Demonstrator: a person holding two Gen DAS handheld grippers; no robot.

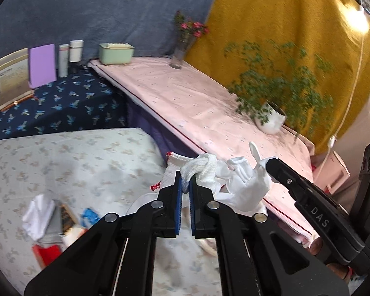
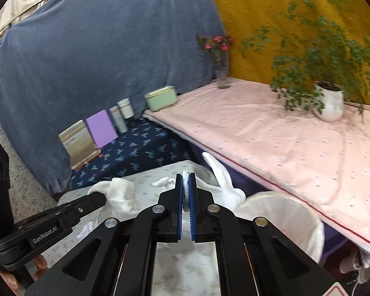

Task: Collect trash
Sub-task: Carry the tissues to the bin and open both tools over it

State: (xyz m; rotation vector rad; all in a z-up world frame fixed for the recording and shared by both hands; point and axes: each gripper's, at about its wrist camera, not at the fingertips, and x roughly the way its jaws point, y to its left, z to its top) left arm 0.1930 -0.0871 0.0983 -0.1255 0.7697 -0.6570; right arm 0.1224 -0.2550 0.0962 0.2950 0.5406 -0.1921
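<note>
Plainly, each hand-held gripper, left and right, is clamped on limp white gloves; fingers splayed.

A pale pink cloth with tiny specks and a dark red edge line covers the long table. Beside it lies a navy cloth printed with light blue sprigs, and nearer, a whitish sheet with faint beige sprigs. The backdrop is slate blue on one side, mustard yellow on the other. White glove, mint green box, lilac card, pink flowers (blurred), green plant in a white pot.
</note>
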